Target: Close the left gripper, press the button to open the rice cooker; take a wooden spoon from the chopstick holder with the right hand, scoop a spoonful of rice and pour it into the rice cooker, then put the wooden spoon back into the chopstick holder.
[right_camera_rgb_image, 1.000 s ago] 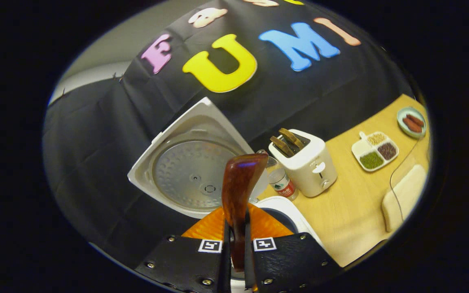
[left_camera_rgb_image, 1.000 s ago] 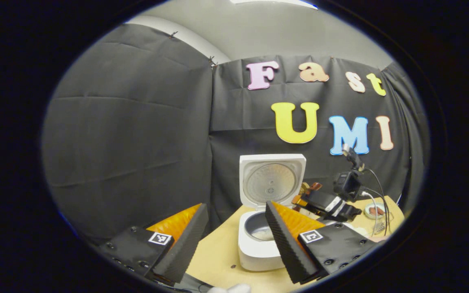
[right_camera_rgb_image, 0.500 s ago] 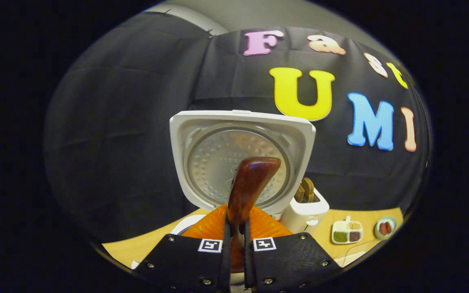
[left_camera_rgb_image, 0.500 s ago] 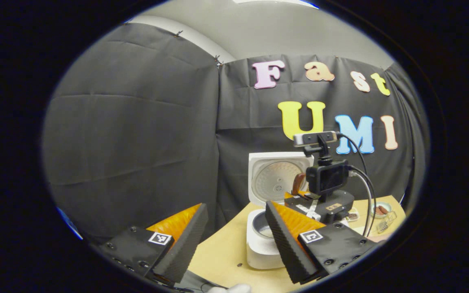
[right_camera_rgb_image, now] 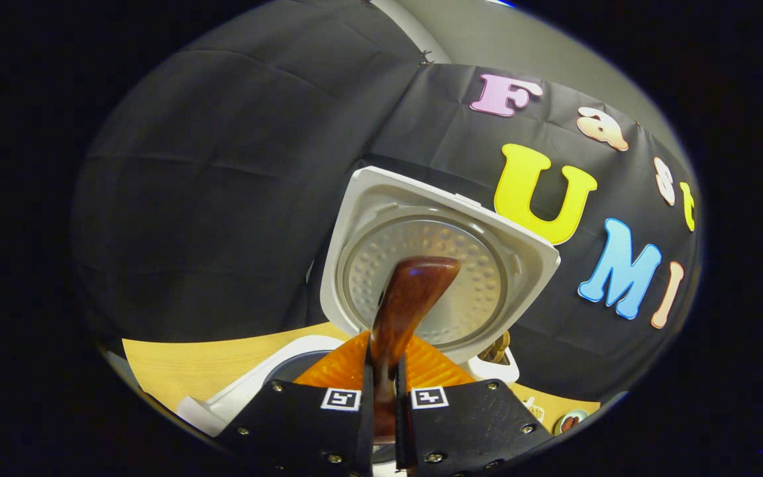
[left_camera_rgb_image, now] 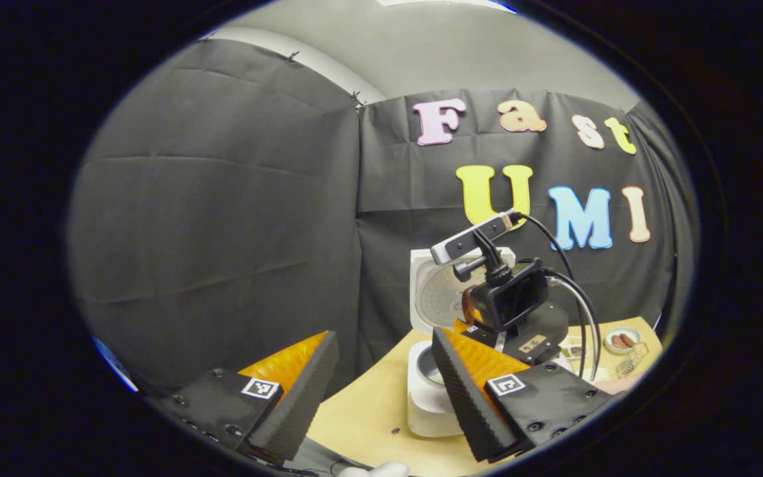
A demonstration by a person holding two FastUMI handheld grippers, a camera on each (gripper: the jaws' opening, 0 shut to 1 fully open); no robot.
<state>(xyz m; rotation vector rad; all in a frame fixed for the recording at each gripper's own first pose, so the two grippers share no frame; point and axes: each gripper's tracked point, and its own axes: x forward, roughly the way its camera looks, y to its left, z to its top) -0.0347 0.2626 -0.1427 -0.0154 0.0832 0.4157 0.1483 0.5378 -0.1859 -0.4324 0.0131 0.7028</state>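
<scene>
Your right gripper is clamped on the wooden spoon before the open rice cooker — left gripper fingers apart.

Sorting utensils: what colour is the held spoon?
Glossy reddish-brown wooden spoon, clearest in the right gripper view.

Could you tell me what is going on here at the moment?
A person is working a claw in each hand at a rice cooker whose lid stands open. The right claw is shut on a wooden spoon, holding it over the cooker's pot with the spoon's bowl in front of the raised lid. Whether any rice is left in the spoon cannot be told. The left claw hangs open, back from the cooker, holding nothing. The spoon has not yet gone back to its holder.
</scene>
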